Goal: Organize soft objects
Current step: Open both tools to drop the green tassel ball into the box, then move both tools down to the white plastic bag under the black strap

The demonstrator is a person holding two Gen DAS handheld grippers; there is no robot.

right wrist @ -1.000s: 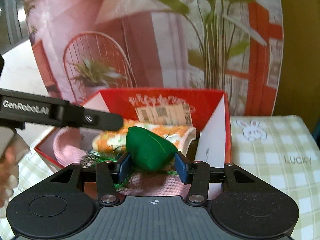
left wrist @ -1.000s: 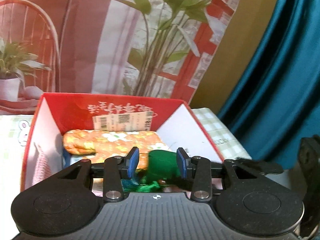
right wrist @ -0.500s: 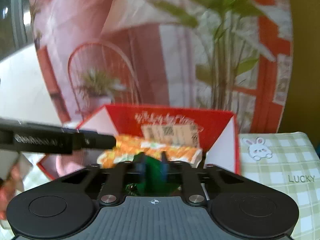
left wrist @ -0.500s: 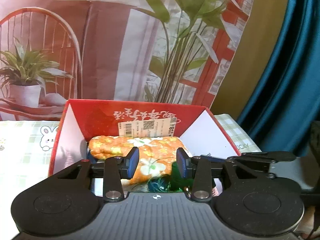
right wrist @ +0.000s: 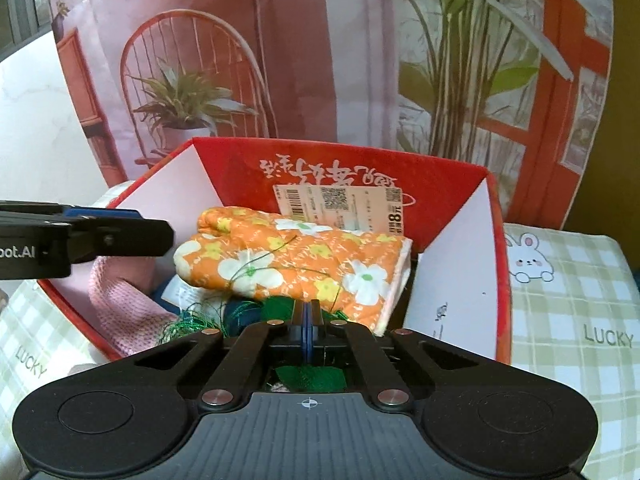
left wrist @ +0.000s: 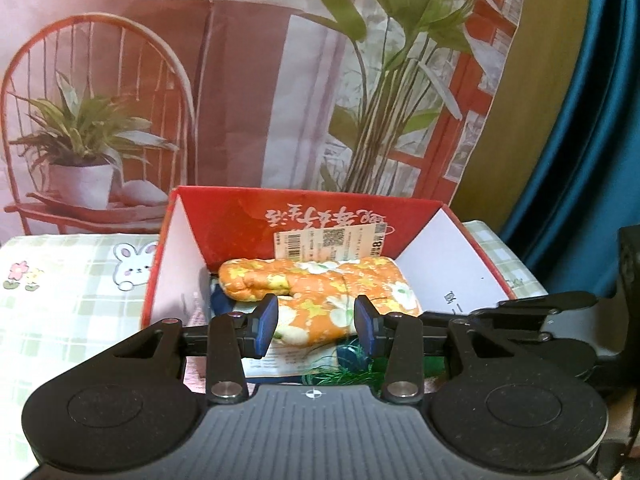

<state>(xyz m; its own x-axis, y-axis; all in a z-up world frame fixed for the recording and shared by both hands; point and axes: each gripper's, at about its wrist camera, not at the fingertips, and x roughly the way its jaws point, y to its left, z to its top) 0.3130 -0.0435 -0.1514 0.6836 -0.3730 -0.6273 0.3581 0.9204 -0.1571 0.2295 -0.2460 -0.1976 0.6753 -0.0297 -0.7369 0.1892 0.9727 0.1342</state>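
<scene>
While the right gripper sat pressed together on nothing and the left gripper stood apart and empty, the limp green fabric piece with tinsel strands lay light in the red cardboard box, best pinched at its thicker middle.

My right gripper is no longer spread around the green felt piece; its fingers are now standing pressed flat together, with the green piece lying loose beneath them in the red box. The green piece is also gone from between the fingers of my left gripper, which are now framing the orange flowered mitt without touching it. Both views are now taking in more of the box and its far wall.
</scene>
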